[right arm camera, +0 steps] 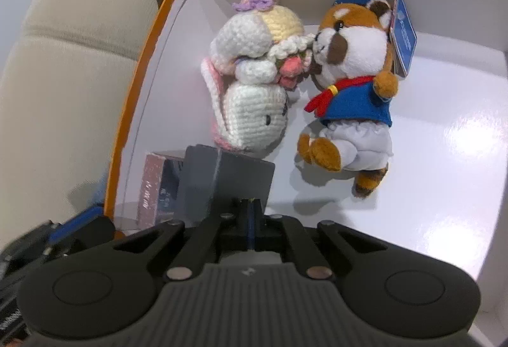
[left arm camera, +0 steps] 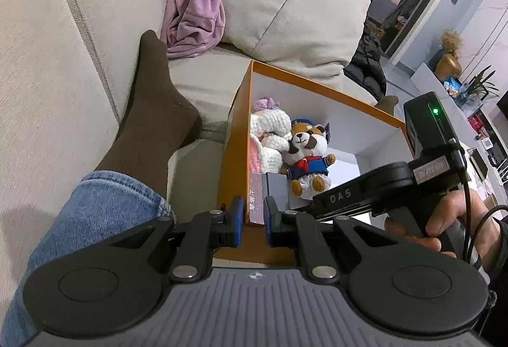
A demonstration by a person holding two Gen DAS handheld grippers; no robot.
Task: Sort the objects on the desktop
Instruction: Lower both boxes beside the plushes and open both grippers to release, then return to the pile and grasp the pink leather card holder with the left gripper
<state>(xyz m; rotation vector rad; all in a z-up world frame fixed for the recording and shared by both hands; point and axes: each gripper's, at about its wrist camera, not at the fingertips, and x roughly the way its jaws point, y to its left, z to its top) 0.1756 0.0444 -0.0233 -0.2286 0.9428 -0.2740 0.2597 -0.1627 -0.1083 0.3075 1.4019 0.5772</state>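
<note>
Orange box [right arm camera: 127,112]: crochet doll [right arm camera: 250,86], plush raccoon [right arm camera: 352,86] already inside at 12 o'clock. Right gripper [right arm camera: 250,220] closed on grey case [right arm camera: 228,181], placing beside maroon box [right arm camera: 149,188]. Left gripper [left arm camera: 254,220] part-open, straddling box wall, holding nothing. Release pending.

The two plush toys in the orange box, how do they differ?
The crocheted doll is knitted yarn, white and pink with a purple flower on top; the red panda plush is smooth fur, brown and white, in a blue uniform with a red scarf and a hang tag. Both lie on the box floor, heads touching.
</note>
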